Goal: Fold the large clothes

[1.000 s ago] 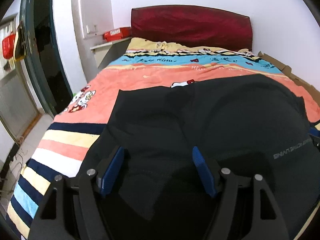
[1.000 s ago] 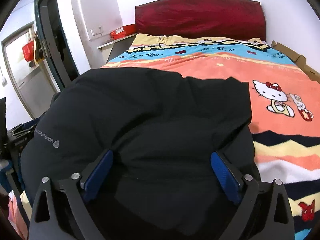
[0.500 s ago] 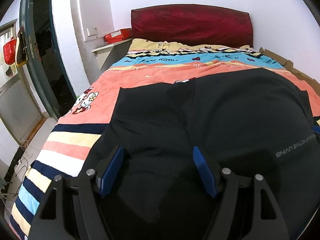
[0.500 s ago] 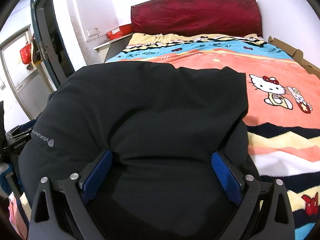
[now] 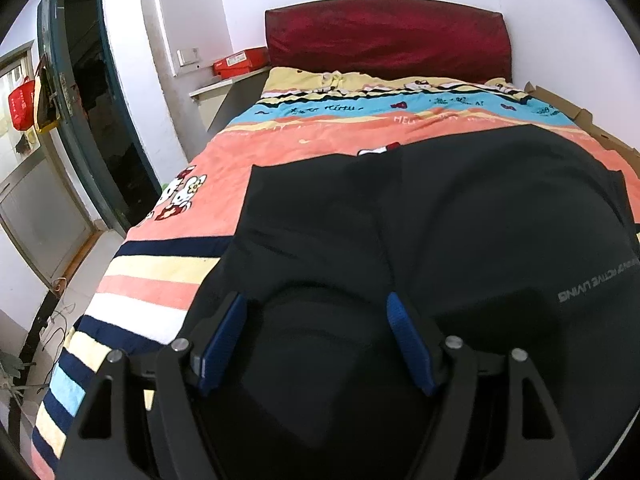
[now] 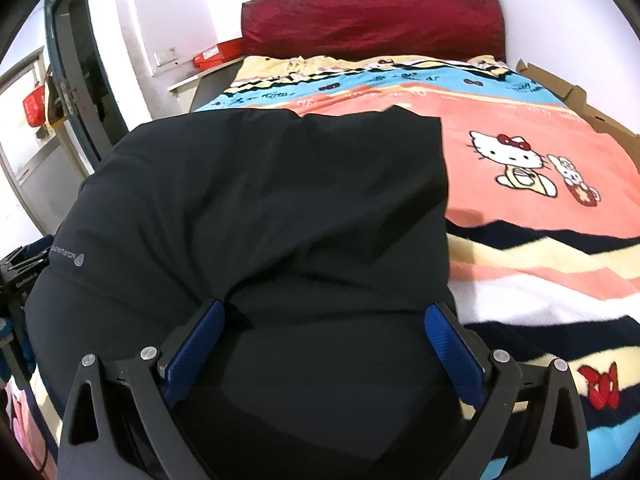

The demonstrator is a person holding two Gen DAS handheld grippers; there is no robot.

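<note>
A large black garment [image 5: 460, 220] with small grey lettering lies spread on the colourful bed cover; it also shows in the right wrist view [image 6: 280, 208]. My left gripper [image 5: 316, 312] hovers over the garment's near left part, jaws apart, blue pads showing, fabric bulging between them. My right gripper [image 6: 324, 320] stands wide open over the garment's near right part, its right pad near the garment's right edge. Whether fabric is pinched lower down is hidden.
The bed cover [image 6: 540, 168] has cartoon cats and stripes. A dark red headboard [image 5: 384, 36] stands against the white wall. A shelf with a red box [image 5: 240, 62] and a doorway [image 5: 100, 120] are at the left. Cardboard [image 6: 560, 92] lines the right side.
Both grippers have drifted slightly forward and tilted up over the garment; the garment's far edge looks a little farther up the bed. The jaws stay equally open.
</note>
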